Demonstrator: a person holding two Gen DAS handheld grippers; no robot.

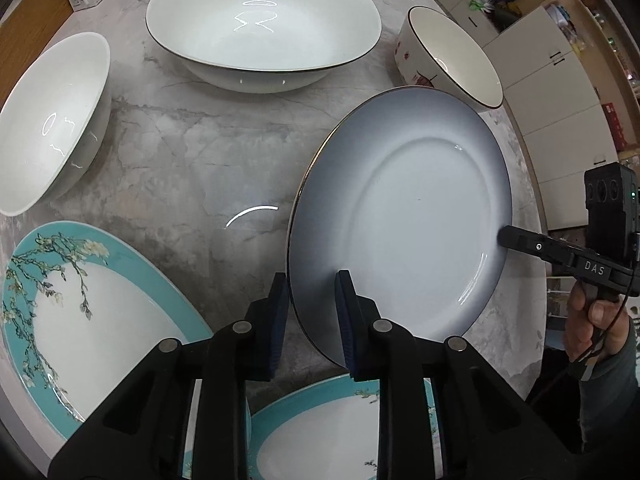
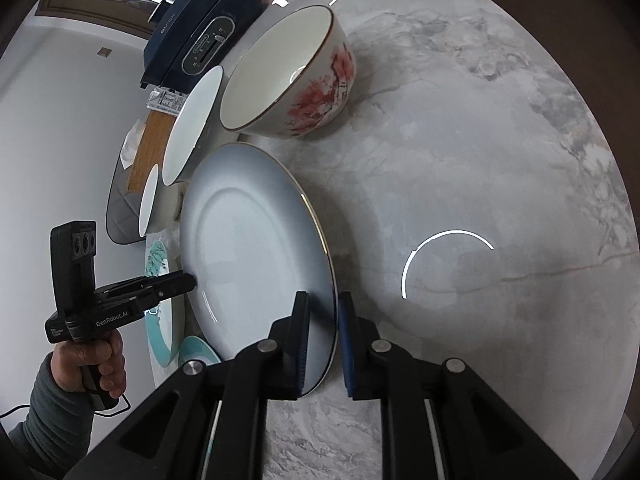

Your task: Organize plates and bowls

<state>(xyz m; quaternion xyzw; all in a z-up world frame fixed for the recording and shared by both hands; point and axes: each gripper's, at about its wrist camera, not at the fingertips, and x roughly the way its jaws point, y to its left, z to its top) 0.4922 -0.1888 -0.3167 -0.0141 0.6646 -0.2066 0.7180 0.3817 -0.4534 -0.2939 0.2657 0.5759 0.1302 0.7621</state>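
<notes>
While the grey plate (image 1: 404, 216) stands tilted above the marble table (image 1: 192, 152) in the left wrist view, the left gripper (image 1: 312, 320) is nearly closed with the plate's near rim between its pads, and the right gripper (image 1: 505, 237) pinches the opposite rim. Beyond the grey plate sit a wide white bowl (image 1: 264, 28) and a flowered bowl (image 1: 448, 60); to its left sit a second white bowl (image 1: 52, 120) and a teal-rimmed plate (image 1: 80, 312), and another teal plate (image 1: 344, 432) lies below it. From the right wrist view, the right gripper (image 2: 324, 340) is closed on the grey plate (image 2: 248, 256) rim, the left gripper (image 2: 191, 280) grips the far rim, and the flowered bowl (image 2: 296, 72) sits just beyond the plate.
</notes>
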